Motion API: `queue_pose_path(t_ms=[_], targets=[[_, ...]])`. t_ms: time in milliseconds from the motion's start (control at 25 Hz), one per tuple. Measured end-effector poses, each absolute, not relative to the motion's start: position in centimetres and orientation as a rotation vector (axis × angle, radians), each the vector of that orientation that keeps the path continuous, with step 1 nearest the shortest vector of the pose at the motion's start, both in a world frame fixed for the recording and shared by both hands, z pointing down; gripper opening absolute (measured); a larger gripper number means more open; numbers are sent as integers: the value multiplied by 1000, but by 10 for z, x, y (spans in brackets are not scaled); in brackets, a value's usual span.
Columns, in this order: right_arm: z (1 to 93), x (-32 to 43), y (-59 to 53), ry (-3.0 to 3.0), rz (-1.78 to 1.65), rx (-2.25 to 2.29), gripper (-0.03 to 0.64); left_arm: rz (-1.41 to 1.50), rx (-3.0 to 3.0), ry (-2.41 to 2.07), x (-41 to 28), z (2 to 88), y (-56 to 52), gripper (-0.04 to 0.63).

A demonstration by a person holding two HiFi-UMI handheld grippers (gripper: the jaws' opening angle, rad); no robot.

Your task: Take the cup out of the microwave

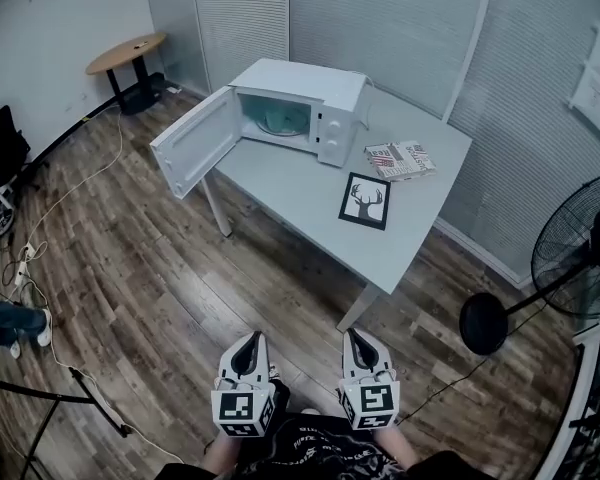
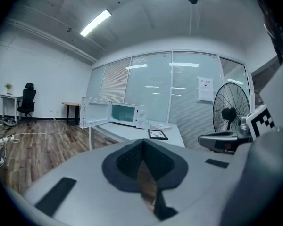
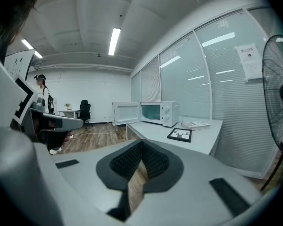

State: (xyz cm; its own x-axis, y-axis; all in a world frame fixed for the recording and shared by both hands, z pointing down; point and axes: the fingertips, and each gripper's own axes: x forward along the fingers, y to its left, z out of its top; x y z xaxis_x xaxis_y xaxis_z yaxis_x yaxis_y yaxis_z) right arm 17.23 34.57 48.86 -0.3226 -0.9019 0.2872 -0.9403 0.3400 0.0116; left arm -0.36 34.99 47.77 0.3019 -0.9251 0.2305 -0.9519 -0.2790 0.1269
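Note:
A white microwave [image 1: 300,108] stands at the far end of a grey table [image 1: 310,203], its door [image 1: 195,143] swung wide open to the left. Inside I make out only a glass turntable [image 1: 282,120]; no cup shows from here. My left gripper [image 1: 248,340] and right gripper [image 1: 357,336] hover side by side over the wooden floor, well short of the table, both pointing toward it. Each is shut with nothing between its pads. The microwave [image 2: 125,114] looks small and distant in the left gripper view, and the microwave [image 3: 160,113] is likewise far off in the right gripper view.
On the table lie a framed deer picture [image 1: 365,201] and a magazine [image 1: 400,160]. A standing fan [image 1: 580,248] is at the right. A round side table [image 1: 127,53], a power strip with cable [image 1: 25,258], a person's leg [image 1: 10,320] and a black stand [image 1: 70,398] are at the left.

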Motion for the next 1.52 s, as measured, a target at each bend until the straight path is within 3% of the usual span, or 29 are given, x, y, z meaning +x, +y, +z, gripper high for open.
queue_pose_path(t_ms=[680,1520], targets=[[496,123,224,-2236,248,1835,5,256,2483,-1542,-54,488,203,8],[509,88,124,-2254,252,1752,5,277,2396,-1617,-100,503,125,8]])
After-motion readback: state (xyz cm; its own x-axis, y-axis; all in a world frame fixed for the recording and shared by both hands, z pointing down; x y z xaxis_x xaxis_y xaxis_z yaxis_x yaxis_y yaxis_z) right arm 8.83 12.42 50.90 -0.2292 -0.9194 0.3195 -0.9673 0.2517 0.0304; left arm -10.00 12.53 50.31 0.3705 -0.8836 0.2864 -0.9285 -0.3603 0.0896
